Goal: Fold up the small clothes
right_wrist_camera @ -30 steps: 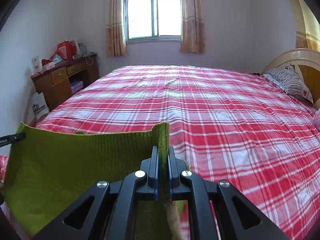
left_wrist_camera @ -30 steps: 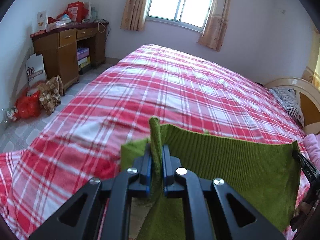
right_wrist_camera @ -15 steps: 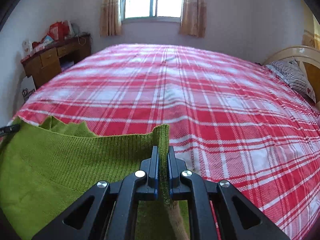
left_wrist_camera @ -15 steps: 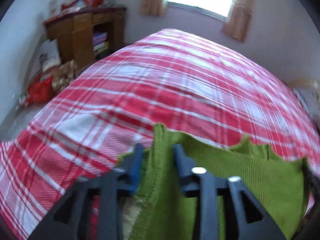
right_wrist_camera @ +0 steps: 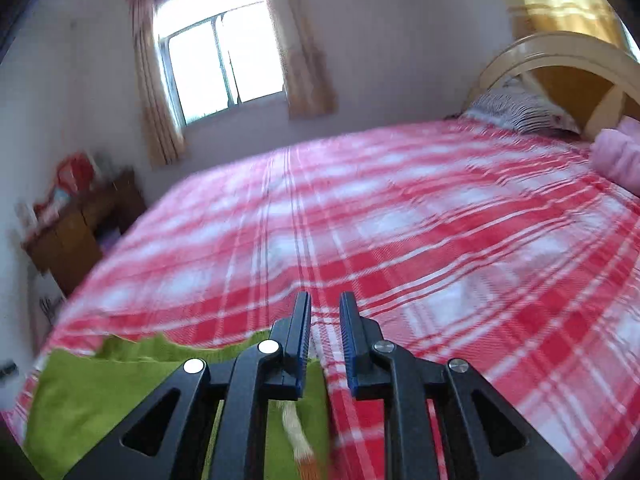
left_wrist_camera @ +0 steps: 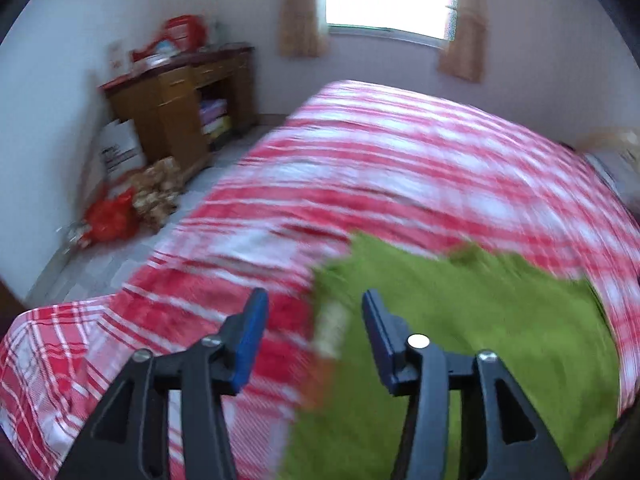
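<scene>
Now that both have let go: left gripper [left_wrist_camera: 314, 318] gaping wide, right gripper [right_wrist_camera: 325, 330] parting slightly, pulling away; sweater [left_wrist_camera: 472, 320] lying flat on bed [left_wrist_camera: 400, 160], fold laid.

I am standing in a bedroom of a home. A wide bed [right_wrist_camera: 400, 220] is filling most of what I am seeing, and a red and white checked sheet [left_wrist_camera: 400, 168] is covering it. A striped pillow [right_wrist_camera: 520, 110] is lying against the curved wooden headboard [right_wrist_camera: 560, 64]. Daylight is coming through a window [right_wrist_camera: 224, 68] with short curtains [left_wrist_camera: 300, 12] hanging at its sides. A wooden desk [left_wrist_camera: 176, 100] is standing against the wall, and bags [left_wrist_camera: 108, 220] are sitting on the floor beside it.
</scene>
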Tool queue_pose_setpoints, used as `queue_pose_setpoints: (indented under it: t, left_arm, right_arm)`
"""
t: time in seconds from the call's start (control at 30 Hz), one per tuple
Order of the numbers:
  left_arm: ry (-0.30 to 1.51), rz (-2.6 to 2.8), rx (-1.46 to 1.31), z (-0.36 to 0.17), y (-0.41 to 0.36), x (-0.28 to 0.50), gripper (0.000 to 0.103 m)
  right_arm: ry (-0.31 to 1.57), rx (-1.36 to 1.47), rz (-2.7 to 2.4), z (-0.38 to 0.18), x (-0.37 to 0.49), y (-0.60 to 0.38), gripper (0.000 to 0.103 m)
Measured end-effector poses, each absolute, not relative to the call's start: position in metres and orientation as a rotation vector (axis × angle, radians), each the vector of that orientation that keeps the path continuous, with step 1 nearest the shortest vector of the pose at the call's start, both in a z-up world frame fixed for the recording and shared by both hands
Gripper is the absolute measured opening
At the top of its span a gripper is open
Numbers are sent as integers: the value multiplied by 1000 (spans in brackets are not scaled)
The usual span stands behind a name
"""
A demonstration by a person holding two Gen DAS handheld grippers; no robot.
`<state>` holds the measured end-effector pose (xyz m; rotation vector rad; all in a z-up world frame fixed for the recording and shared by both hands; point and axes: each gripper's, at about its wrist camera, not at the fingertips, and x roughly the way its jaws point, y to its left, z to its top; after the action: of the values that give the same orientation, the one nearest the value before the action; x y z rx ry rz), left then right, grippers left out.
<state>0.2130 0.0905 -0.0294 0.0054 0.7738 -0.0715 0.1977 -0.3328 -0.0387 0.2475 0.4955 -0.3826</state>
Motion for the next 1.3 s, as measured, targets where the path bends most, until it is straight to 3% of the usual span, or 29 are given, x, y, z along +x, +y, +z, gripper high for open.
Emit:
queue_pose_setpoints:
  t: [0.2,0.43,0.6,0.8,0.83,0.9,0.97,1.1,1.3]
  left_arm:
    - [795,-219,74,-56,39,149,55]
    - [837,-177,119,-81,33,124,56]
    - [832,-158,81,-81,58,117,57]
    - [808,-163,80,-74,79,93,58]
    - [789,-126,103,-70,85,87,60]
    - [753,-82,105,-63,98,80,75]
    - [739,-54,63,-58,111,81,79]
    - [778,-6,40,-65,116,95,79]
    - [851,-39,-98,-79,131,93,79]
  right_arm:
    - [672,187,-77,-49,141,-271,15]
    - [867,55,-54,-109,120,-242,15]
    - [826,180,-75,-111,95,-271,15]
    - [844,134,-107,-103,79,-268,15]
    - [851,111,-139,-98,76,-264,15]
    - [818,16,-229,-83,66,-248,15]
    - [747,-21,-187,-66,59,-229,15]
    - [702,18,24,-55,71,-179,15]
    - [799,-16,152,-95,106,-116,15]
